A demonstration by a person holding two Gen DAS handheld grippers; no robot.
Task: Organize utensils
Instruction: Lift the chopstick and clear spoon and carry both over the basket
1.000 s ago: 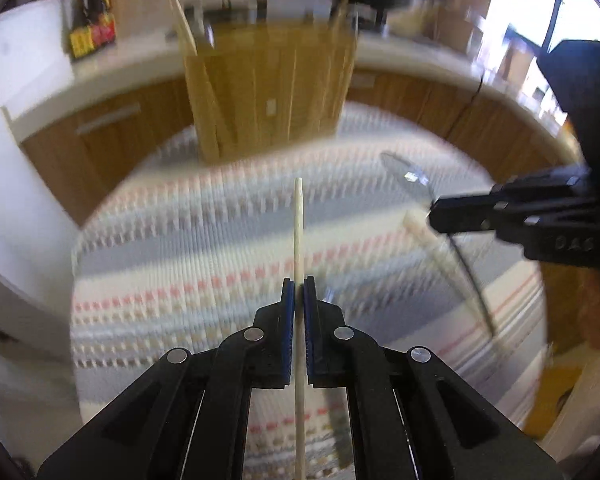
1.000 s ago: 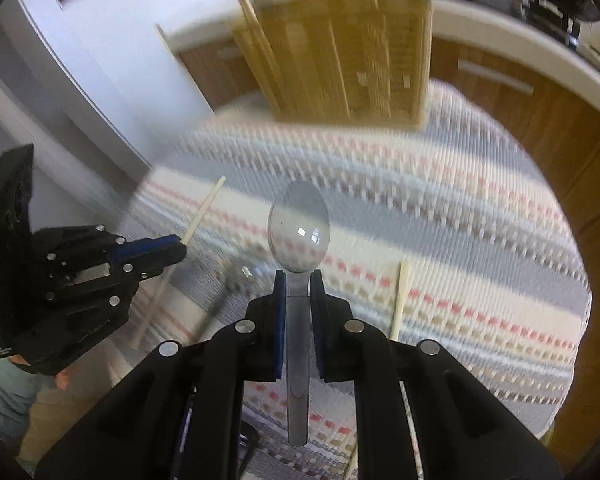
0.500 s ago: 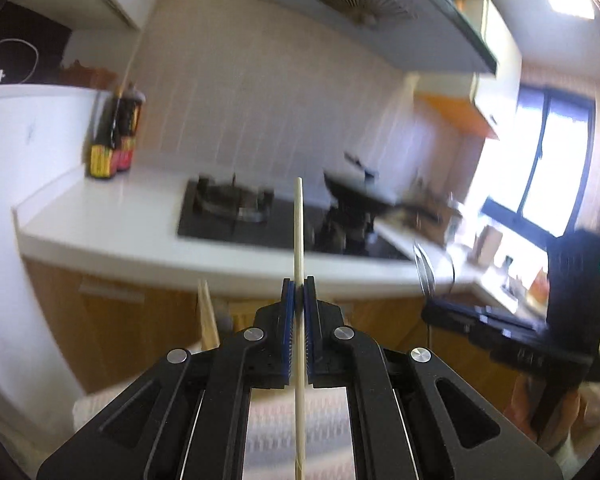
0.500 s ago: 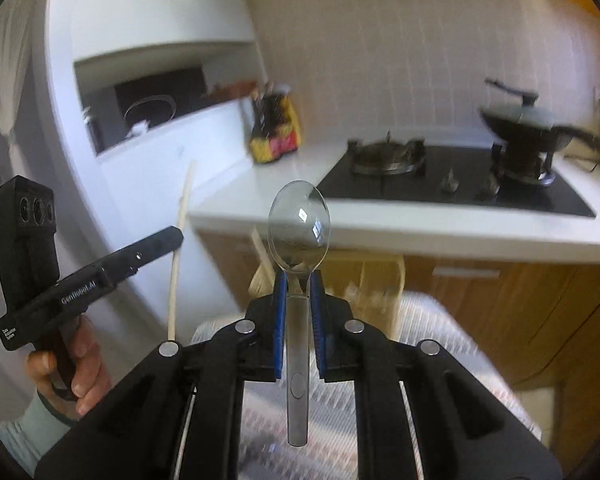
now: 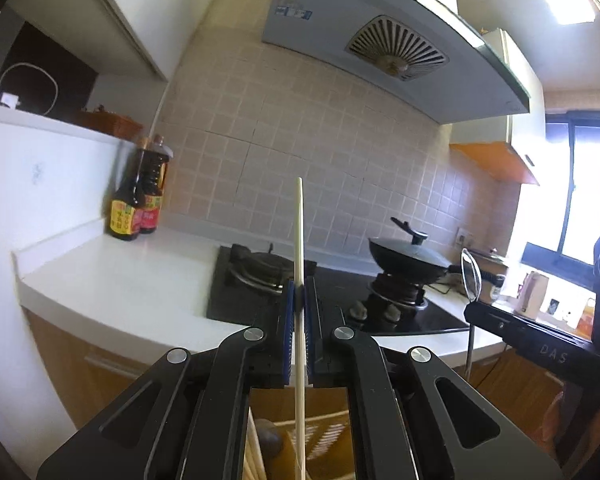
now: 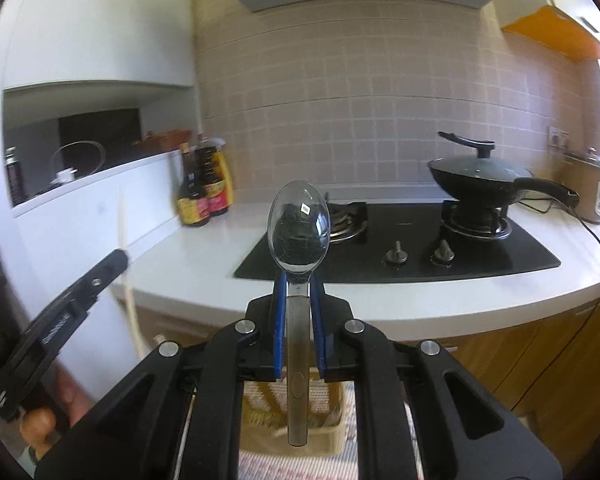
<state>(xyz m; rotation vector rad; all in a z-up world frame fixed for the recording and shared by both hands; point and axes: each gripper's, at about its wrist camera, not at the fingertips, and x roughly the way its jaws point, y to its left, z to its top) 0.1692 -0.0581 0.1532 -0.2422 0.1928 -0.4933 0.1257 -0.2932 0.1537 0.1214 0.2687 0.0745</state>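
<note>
1. Left gripper (image 5: 299, 300) pinched tight on wooden chopstick (image 5: 299, 240), blue pads pressed against the shaft; stick upright, thin tip up, lower end pointing down into holder below.
2. Right gripper (image 6: 299, 292) clamped on metal spoon (image 6: 299, 232) at the neck, bowl up, handle hanging straight down between the fingers.
3. Both held vertical, likely so handles drop straight into the slots.
4. Wooden utensil holder (image 6: 332, 432) directly under the spoon handle, standing on striped cloth (image 6: 260, 464); other sticks already inside near its left wall.
5. Same holder visible under left gripper too, chopstick end over its opening.
6. Judged step: lower and release both; neither inserted yet.
7. Stove (image 6: 420, 240) and wok (image 6: 476, 176) on counter behind, not involved.
</note>
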